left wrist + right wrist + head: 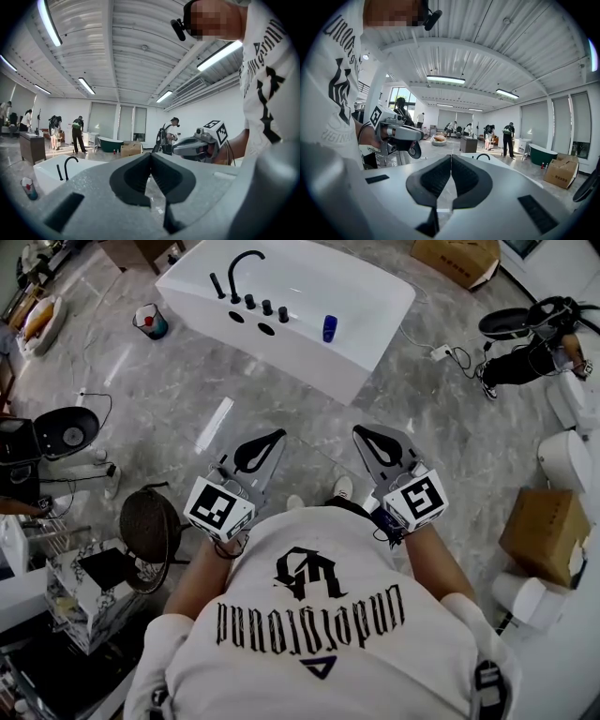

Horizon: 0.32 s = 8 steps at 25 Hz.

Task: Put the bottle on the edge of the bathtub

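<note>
Blue bottle [329,328] stands upright on the bathtub [305,341] edge, beside the tap controls. Left gripper [274,437] and right gripper [364,433]: fingers closed, nothing between them, well apart from the bottle. Placement appears complete. I would hold both grippers clear and not disturb it.

Grey marble floor [187,409] is carrying white bathtub [309,362], small bin [151,322] near it, cardboard box [544,531] well apart. Blue bottle [329,328] is standing on tub's edge.
</note>
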### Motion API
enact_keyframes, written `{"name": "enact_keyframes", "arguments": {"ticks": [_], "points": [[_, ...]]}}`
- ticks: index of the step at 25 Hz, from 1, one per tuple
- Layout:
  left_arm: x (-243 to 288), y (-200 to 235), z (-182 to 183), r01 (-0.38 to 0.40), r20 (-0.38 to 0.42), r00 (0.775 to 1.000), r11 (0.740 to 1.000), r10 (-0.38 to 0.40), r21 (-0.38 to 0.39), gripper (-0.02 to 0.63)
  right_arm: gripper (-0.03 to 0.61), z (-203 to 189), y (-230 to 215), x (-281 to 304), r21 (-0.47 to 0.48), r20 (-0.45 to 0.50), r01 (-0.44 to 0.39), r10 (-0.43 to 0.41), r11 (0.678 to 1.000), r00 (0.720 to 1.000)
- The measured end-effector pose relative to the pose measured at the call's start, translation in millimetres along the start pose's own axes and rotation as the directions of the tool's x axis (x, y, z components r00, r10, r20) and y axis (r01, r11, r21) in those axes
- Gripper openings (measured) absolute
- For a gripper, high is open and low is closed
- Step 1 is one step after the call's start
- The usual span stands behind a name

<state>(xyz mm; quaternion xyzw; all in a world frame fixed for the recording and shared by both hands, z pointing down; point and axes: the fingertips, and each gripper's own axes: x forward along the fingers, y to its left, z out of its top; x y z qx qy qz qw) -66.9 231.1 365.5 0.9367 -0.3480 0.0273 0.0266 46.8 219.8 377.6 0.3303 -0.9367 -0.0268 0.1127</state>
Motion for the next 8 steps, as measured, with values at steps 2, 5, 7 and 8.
{"name": "enact_keyframes", "arguments": {"ticks": [2,5,7,8], "points": [[-1.3,-0.1,0.2,0.003,-0.001,1.000,1.000,-0.003,0.002,0.014,0.017,1.2,1.0,-1.4,0.003,0.000,0.002,-0.002,1.000,1.000],[-1.6,-0.4,-0.7,0.004,-0.002,1.000,1.000,-0.004,-0.003,0.014,0.017,3.0,0.7,-3.1,0.008,0.001,0.000,0.000,1.000,1.000],[-1.4,-1.4,-1.8,0.005,-0.003,1.000,1.000,-0.005,-0.004,0.014,0.017,3.6,0.4,-4.3,0.006,0.002,-0.001,0.001,1.000,1.000],[-1.3,-2.1,-2.4,0.006,-0.003,1.000,1.000,-0.006,-0.004,0.014,0.017,3.9,0.3,-5.1,0.004,0.002,-0.002,0.002,1.000,1.000]]}}
